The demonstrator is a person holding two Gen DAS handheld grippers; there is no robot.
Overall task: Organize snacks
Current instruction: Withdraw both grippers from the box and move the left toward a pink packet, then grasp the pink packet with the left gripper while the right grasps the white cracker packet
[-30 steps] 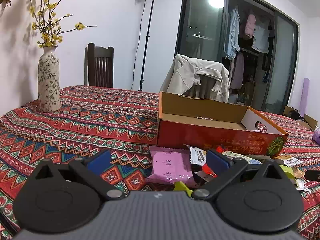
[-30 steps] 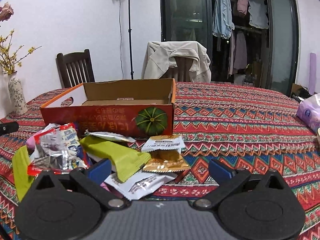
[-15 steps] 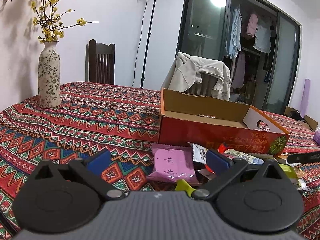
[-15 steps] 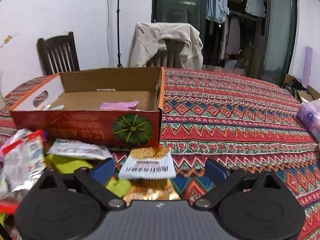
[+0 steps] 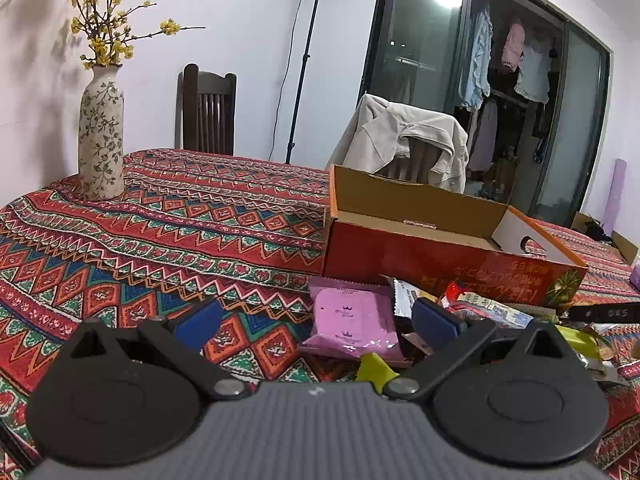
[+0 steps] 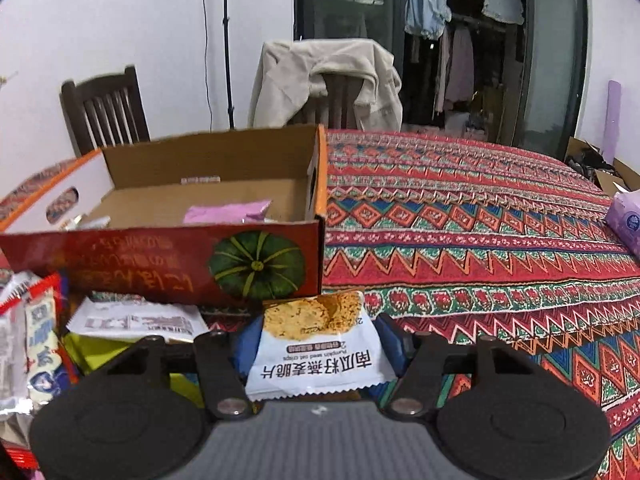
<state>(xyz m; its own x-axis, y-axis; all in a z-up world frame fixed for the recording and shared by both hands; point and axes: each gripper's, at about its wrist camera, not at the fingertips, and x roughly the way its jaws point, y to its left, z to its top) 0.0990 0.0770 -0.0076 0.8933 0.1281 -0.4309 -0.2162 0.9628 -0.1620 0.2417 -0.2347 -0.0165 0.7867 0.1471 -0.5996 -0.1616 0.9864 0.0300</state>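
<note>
The right gripper (image 6: 316,344) has its jaws closing on a white crisp packet (image 6: 316,354). The blue pads (image 6: 390,342) sit at both side edges of the packet and look to be touching it, though I cannot tell how firmly they press. The packet is a flat pillow of glossy film with a zigzag-cut end seam, dark lettering and a picture of golden, grainy crisps at its far end. It lies just in front of the box (image 6: 160,264), near the corner printed with a green pumpkin.

The left gripper (image 5: 316,322) stands wide open with nothing between its blue pads (image 5: 436,322). It hovers over the tablecloth (image 5: 180,232), and a pink packet (image 5: 352,326) lies just beyond the gap, toward the right pad. That packet is matte, soft-looking and squarish, with crimped ends.

The box is shallow corrugated cardboard, plain brown inside and glossy red outside with orange edges and an oval hand hole in each end wall. Inside it lie another pink packet (image 6: 228,212) and a pale wrapper at the left end. The remaining snacks are heaped on the cloth along its near side: a lime-green wrapper (image 6: 96,354), a white one with red print (image 6: 136,322) and silvery red-edged ones (image 6: 28,344).

The cloth is woven in bands of red, green and blue zigzags. At its far left corner stands a tall ceramic vase (image 5: 100,140) with a leaf pattern, holding yellow blossom twigs.
</note>
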